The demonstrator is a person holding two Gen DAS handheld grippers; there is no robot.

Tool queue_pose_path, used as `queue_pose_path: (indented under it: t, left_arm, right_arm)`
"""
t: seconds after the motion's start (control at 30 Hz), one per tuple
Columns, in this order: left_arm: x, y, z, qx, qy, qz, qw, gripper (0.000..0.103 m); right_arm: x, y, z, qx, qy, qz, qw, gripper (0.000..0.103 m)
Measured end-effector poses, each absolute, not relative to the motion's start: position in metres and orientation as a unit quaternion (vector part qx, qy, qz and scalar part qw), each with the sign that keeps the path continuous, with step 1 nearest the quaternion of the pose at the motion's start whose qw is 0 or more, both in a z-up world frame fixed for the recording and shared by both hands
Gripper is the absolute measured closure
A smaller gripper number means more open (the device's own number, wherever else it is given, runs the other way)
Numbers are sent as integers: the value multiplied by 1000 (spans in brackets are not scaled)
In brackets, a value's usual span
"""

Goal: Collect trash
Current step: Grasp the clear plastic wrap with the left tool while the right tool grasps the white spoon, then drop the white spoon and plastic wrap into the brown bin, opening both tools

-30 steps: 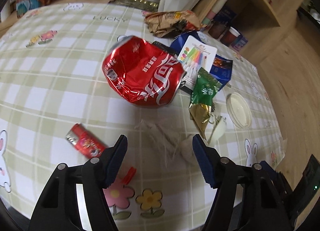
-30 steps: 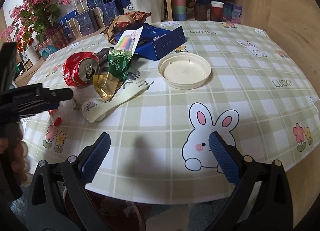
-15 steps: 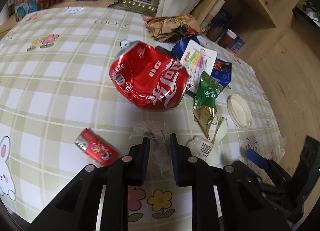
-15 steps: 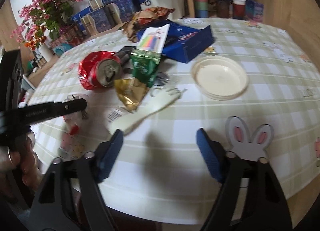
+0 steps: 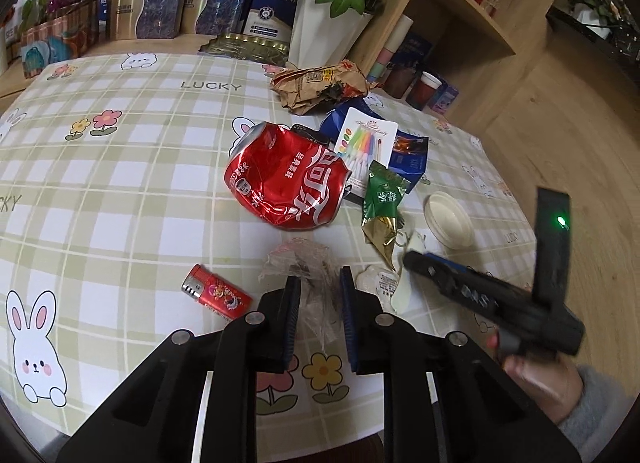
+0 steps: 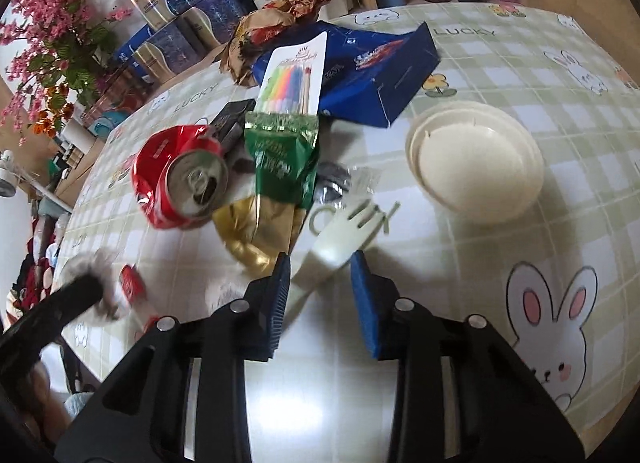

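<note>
My left gripper (image 5: 318,283) is shut on a crumpled clear plastic wrapper (image 5: 304,259), held just above the checked tablecloth (image 5: 120,167). Beyond it lies a crushed red cola can (image 5: 286,187), and a red lighter (image 5: 216,291) lies to its left. In the right wrist view my right gripper (image 6: 320,275) hovers over a white plastic fork (image 6: 344,231). Its jaws are closing with the fork's handle between them, and the pads are not touching it. A green and gold sachet (image 6: 280,167) lies beside the can (image 6: 180,179).
A white round lid (image 6: 476,167) sits right of the fork. Behind it are a blue box (image 6: 380,71), a candle pack (image 6: 296,75) and a crumpled brown paper bag (image 5: 320,83). A white flower vase (image 5: 324,23) and boxes line the table's far edge. A hand (image 5: 540,379) holds the right gripper.
The left jaws closed on the plastic wrapper and lifted it slightly. The right gripper moved left across the table to the fork, and its jaws narrowed from wide open.
</note>
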State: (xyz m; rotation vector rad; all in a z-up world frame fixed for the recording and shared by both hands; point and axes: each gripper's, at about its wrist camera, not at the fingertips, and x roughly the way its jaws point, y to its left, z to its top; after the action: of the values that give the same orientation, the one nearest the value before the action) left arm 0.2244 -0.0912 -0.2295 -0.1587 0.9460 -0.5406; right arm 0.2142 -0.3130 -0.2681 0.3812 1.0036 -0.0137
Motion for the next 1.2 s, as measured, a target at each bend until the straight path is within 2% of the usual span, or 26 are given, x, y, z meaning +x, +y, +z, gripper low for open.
queue_pose_path:
  t: [0.33,0.47,0.5,0.53,0.63,1.2]
  left_arm:
    - [216,-67,-227,-87,446,-250,855,84]
    - [211,-65,-227,-86,446,-250,855,84]
    - [210,-65,-228,-86,446,-251,855,84]
    - [209,-64,-227,-86,446,-252,854,84]
    - [205,-61,-226,-86,445,-252,855,84]
    - [168,-44,-217,-85,445,-251,855,84]
  right_arm:
    - [236,-282,-270,44,481,-40,875,66]
    - [240,-283,-270,40,479,-44,876,68]
    - [239,-283,-270,40,479,-39,876,78]
    - [238,-283,-270,41,478,-37,877,85]
    - [230,-288,-264,64,461,-29,885,96]
    - [161,-294,-229,131,413,18,901,96]
